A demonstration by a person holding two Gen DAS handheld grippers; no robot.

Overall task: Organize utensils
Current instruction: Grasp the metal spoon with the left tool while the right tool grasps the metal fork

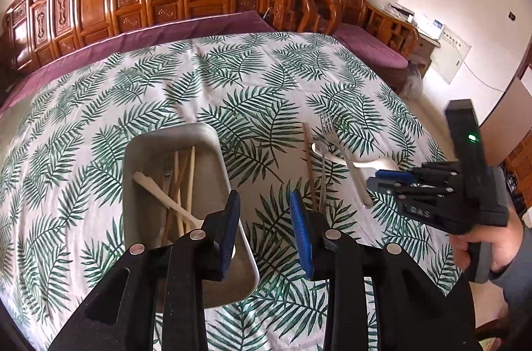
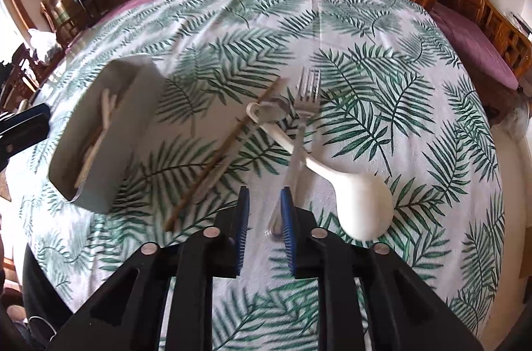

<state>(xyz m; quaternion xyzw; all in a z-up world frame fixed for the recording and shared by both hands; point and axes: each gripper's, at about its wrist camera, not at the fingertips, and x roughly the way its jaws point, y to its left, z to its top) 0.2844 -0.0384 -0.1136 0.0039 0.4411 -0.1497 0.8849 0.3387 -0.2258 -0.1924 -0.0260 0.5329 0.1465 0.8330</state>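
Left wrist view: leaf-print cloth (image 1: 266,78) covers the table. My rounded metal tray (image 1: 212,145) holds pale chopsticks (image 1: 190,178) and a white spoon (image 1: 159,191). Beside it, loose on the cloth, lie a steel fork (image 2: 307,98), a white ladle (image 2: 362,201) and a brown chopstick (image 2: 229,141). My left gripper (image 1: 264,224) stands narrowly parted, empty. My right gripper (image 2: 264,228), lettered "DAS", likewise, empty.

Left gripper (image 1: 264,228): mine, angled down, jaws parted a little, nothing between the blue pads (image 1: 301,231).
Right gripper (image 2: 264,229): angled steeply down, jaws narrowly parted, nothing gripped.
Right hand (image 1: 492,246): wrapped round its gripper's handle, grey sleeve at the wrist.
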